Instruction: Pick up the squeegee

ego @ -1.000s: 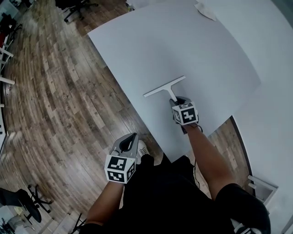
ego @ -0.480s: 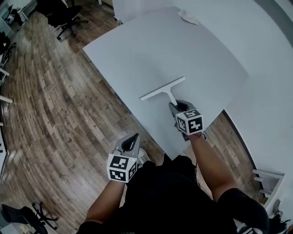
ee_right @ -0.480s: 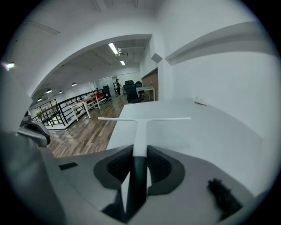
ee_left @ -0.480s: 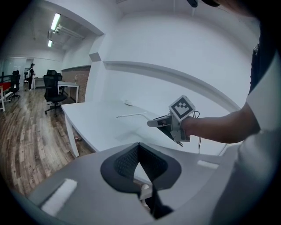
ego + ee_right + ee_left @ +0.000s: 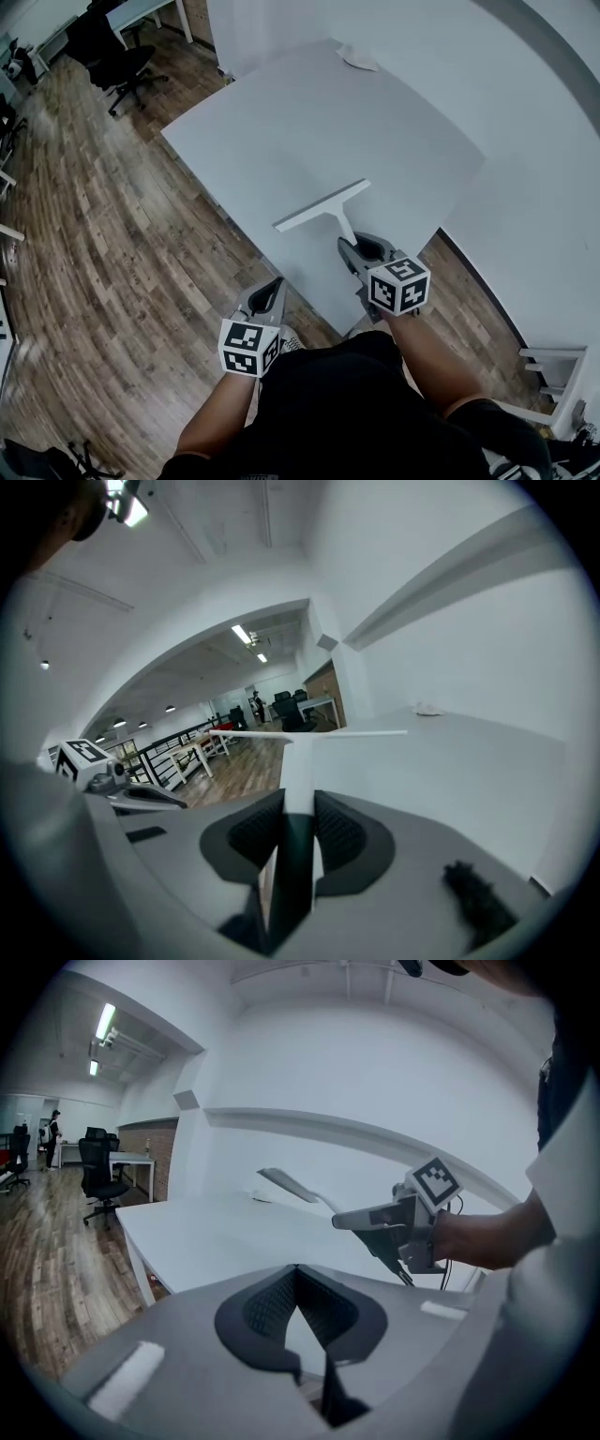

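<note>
Squeegee held up over the tabletop's near edge.
The tabletop [image 5: 281,122] is white and the squeegee [image 5: 323,206] is raised above its near edge, blade roughly level. Its handle is clamped in the right hand-held gripper [image 5: 361,246]. The left hand-held gripper [image 5: 272,281] is closed on nothing, off the near edge. Keep the clamp firm and the wrist steady, since the long blade could likely twist in the grip.

The squeegee [image 5: 323,208] sits in the right tongs [image 5: 361,248] over the table [image 5: 309,122], left tongs [image 5: 265,295] over the floor [image 5: 112,234].
</note>
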### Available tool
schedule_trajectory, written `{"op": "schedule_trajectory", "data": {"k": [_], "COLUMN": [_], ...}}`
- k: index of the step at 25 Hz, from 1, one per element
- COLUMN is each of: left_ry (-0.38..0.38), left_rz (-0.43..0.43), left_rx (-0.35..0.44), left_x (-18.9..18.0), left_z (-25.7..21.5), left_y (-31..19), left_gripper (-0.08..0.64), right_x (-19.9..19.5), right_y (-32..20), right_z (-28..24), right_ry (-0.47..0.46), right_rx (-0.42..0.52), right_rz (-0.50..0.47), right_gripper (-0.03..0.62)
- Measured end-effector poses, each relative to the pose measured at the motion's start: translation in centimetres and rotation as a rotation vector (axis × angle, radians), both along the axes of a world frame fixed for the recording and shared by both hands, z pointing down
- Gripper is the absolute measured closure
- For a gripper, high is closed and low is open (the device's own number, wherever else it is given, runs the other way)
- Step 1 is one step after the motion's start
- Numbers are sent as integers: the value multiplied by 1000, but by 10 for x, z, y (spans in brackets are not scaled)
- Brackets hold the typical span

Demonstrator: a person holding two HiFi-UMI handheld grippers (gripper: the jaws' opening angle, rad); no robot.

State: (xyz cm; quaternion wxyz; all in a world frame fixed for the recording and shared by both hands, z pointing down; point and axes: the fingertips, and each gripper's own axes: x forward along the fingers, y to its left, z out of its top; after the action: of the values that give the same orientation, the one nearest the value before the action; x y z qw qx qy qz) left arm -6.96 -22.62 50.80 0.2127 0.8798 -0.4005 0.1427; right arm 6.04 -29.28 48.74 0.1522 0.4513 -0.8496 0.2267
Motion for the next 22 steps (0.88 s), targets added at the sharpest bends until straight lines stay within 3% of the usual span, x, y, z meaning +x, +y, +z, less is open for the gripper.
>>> {"op": "schedule_trajectory", "data": {"k": [7,12,17,22], "left_ry": [-21,5,86,49], "left_rz": [-64,-99,-153,-189], "left_rx": [42,79,31,44], "left_x": [17,56,92,130], "left_z": [-20,-40,-43,-43], "left_y": [13,26,47,84], "left_gripper": [554,552,554,552], "right_x": [16,50,82,126], "right_y": [41,69,94,130], "right_z": [-27,-34,-39,-44], "right_ry": [-38,-70,-114,-156], "right_rx": [61,67,77,88], "right_rz": [-86,-117,-145,-161], "right_gripper": [496,495,495,497]}}
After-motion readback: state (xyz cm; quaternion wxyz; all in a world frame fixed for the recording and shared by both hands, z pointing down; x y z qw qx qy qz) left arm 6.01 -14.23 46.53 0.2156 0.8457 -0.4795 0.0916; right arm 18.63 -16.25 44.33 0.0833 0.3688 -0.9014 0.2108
